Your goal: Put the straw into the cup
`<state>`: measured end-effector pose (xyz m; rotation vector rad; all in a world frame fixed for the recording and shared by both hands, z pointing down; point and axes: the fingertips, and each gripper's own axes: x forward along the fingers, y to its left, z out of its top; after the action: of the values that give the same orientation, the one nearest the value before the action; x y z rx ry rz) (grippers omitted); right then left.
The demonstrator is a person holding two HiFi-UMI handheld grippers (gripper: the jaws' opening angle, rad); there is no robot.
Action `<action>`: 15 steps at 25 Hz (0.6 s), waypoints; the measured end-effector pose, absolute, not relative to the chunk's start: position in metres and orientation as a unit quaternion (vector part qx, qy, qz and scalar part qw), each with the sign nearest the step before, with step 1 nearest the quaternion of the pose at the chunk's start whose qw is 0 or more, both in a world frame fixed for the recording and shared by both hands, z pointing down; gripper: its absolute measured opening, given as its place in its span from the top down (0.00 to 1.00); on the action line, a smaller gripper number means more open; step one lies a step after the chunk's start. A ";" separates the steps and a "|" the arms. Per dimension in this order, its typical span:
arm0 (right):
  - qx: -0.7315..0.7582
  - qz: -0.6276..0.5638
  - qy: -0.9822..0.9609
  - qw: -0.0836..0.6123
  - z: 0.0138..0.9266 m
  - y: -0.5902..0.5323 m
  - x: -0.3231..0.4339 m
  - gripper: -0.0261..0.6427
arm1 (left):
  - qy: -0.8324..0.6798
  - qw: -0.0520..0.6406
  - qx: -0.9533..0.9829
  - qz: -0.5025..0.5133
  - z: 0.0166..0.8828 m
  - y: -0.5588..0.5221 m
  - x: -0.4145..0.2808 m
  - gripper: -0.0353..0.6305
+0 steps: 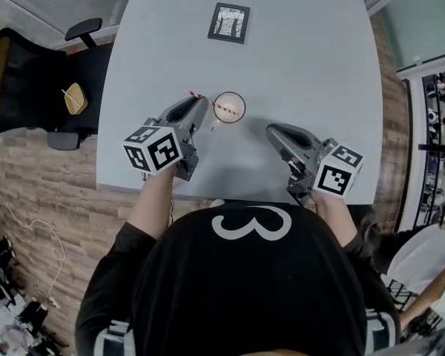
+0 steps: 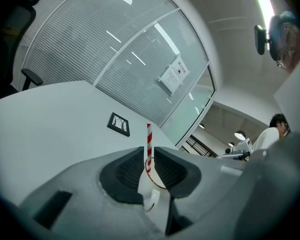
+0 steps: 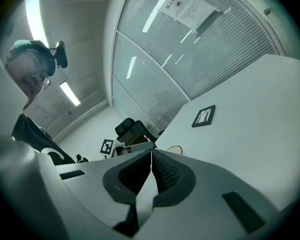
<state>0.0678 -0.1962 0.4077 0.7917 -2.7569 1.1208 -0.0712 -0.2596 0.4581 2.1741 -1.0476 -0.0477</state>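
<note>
A red-and-white striped straw (image 1: 222, 110) leans with its lower end inside the small white cup (image 1: 229, 107) in the middle of the pale table (image 1: 297, 58). Its upper end sticks out to the left. My left gripper (image 1: 205, 108) is right beside the cup's left rim. In the left gripper view the straw (image 2: 149, 139) stands between the jaws with a thin gap beside it, so my left gripper (image 2: 149, 156) is open around it, with the cup's rim (image 2: 159, 185) just beyond. My right gripper (image 1: 270, 130) rests right of the cup, apart from it, shut and empty (image 3: 151, 156).
A black-framed marker card (image 1: 229, 22) lies at the far middle of the table. A black office chair (image 1: 30, 80) stands off the table's left edge. The near table edge runs just under both grippers. A second person (image 2: 276, 129) sits at the right in the left gripper view.
</note>
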 end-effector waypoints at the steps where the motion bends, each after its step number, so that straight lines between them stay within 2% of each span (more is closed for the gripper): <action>1: 0.257 0.363 -0.895 0.031 0.407 -0.196 0.068 0.94 | -0.406 0.356 0.842 -0.019 0.458 -0.259 -0.072 0.84; 3: 0.258 0.361 -0.896 0.029 0.406 -0.196 0.067 0.94 | -0.408 0.354 0.842 -0.018 0.457 -0.258 -0.074 0.77; 5: 0.260 0.359 -0.896 0.026 0.404 -0.195 0.066 0.94 | -0.413 0.347 0.842 -0.016 0.455 -0.255 -0.078 0.74; 15: 0.265 0.340 -0.902 0.013 0.389 -0.169 0.060 0.94 | -0.424 0.310 0.851 -0.008 0.430 -0.223 -0.091 0.72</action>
<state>0.0599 -0.1693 0.3888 0.8272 -2.8110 1.0580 -0.0912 -0.2230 0.4304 2.2474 -1.1189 -0.0209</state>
